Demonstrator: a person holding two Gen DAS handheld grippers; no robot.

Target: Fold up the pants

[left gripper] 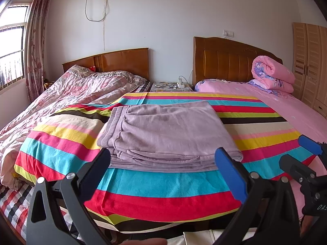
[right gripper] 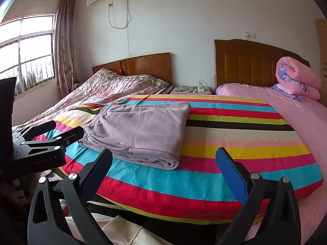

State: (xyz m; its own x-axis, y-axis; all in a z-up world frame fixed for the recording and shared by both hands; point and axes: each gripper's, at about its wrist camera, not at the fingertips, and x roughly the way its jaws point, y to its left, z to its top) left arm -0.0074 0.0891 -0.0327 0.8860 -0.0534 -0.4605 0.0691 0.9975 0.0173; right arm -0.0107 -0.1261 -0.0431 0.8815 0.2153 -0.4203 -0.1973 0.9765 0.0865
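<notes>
Closest to the lens, the left gripper (left gripper: 163,163) has its black and blue fingers spread wide with nothing between them, hanging just in front of the near edge of the pants (left gripper: 167,134). Same deal with the right gripper (right gripper: 163,163): jaws wide apart, holding nothing, sitting off to the right of the pants and a bit in front of them. From the left wrist view you can see the right one's blue fingertip poking in at the far right edge, well clear of the fabric.

Those pants are a soft lavender colour, folded into a neat layered rectangle, waistband edge on the left, lying flat on the striped blanket (left gripper: 163,189). That blanket has bands of red, cyan, yellow, pink, cream and dark brown, and it reaches out past the pants on every side.

Left of the pants is a rumpled floral quilt (left gripper: 67,94) on one bed. Right of them, pink sheet (left gripper: 286,100). Further back beyond the pants there's a rolled pink comforter (left gripper: 271,73) against a wooden headboard (left gripper: 224,61), and a small nightstand (left gripper: 171,86) with cables between the beds.
</notes>
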